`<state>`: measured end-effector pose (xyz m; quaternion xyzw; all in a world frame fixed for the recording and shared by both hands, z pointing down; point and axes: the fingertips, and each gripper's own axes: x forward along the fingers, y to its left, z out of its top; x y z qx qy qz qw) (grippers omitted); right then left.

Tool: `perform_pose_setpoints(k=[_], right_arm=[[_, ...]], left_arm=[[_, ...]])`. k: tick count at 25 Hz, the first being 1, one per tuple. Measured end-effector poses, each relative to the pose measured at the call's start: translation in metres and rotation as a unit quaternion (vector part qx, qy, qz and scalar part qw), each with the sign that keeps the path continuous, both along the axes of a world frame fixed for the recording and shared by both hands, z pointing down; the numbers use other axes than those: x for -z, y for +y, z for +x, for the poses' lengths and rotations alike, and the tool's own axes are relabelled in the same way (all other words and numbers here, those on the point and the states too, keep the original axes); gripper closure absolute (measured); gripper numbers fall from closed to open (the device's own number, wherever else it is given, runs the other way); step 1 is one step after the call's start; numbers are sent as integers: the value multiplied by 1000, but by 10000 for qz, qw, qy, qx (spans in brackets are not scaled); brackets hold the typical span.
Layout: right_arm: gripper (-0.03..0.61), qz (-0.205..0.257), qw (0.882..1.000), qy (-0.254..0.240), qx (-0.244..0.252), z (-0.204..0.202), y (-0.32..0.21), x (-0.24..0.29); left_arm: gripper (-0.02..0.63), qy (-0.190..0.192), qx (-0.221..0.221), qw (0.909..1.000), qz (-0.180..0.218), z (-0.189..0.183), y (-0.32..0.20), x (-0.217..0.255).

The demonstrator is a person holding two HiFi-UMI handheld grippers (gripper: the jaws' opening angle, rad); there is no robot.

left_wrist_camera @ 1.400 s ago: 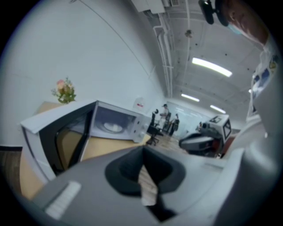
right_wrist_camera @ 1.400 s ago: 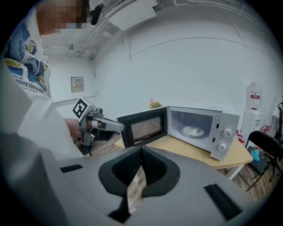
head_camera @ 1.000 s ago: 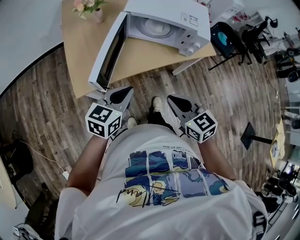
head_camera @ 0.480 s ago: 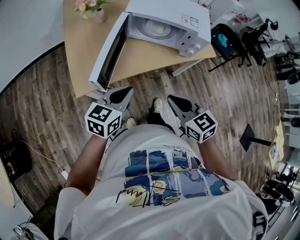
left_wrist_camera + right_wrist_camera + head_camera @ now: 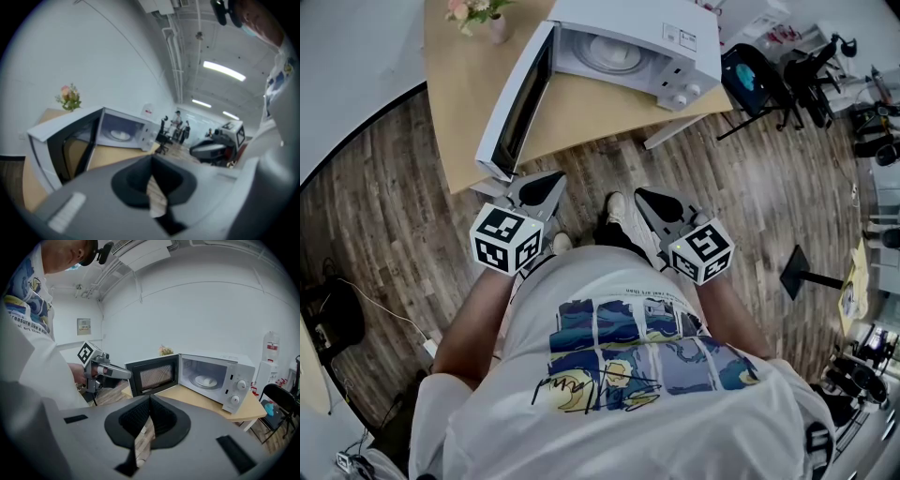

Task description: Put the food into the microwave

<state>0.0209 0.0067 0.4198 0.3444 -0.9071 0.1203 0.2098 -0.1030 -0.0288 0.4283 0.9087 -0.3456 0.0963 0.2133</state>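
Note:
A white microwave (image 5: 628, 42) stands on the wooden table (image 5: 581, 112) with its door (image 5: 517, 103) swung open to the left. Inside, a pale plate (image 5: 206, 380) carries a whitish lump of food. My left gripper (image 5: 551, 180) and right gripper (image 5: 643, 196) are held close to the body over the floor, short of the table edge. Both are shut with nothing between their jaws. In the left gripper view the left gripper (image 5: 151, 161) faces the door's edge (image 5: 63, 140). In the right gripper view the right gripper (image 5: 150, 401) faces the open cavity (image 5: 204, 373), with the left gripper (image 5: 105, 371) at the left.
A small vase of flowers (image 5: 478, 14) stands at the table's far left corner. A black chair (image 5: 750, 80) is to the right of the table, with more equipment (image 5: 825, 70) beyond it. The floor (image 5: 412, 206) is wood plank.

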Motion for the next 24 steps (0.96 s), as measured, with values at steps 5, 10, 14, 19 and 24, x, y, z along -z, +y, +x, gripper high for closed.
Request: perform_pose_setpoints(k=[5, 10, 14, 19, 24], right_arm=[[572, 3, 10000, -7, -12, 1, 0, -1], [572, -16, 10000, -12, -18, 3, -3, -2], [572, -39, 10000, -33, -29, 5, -6, -3], [572, -22, 10000, -49, -32, 10, -13, -3], [572, -37, 10000, -72, -51, 17, -21, -5]], left_arm=[[604, -21, -9, 10000, -14, 2, 2, -2], [604, -36, -9, 10000, -41, 3, -2, -4], [604, -52, -12, 10000, -72, 6, -5, -6], [604, -71, -20, 9999, -79, 12, -9, -6], [604, -92, -16, 9999, -108, 20, -18, -8]])
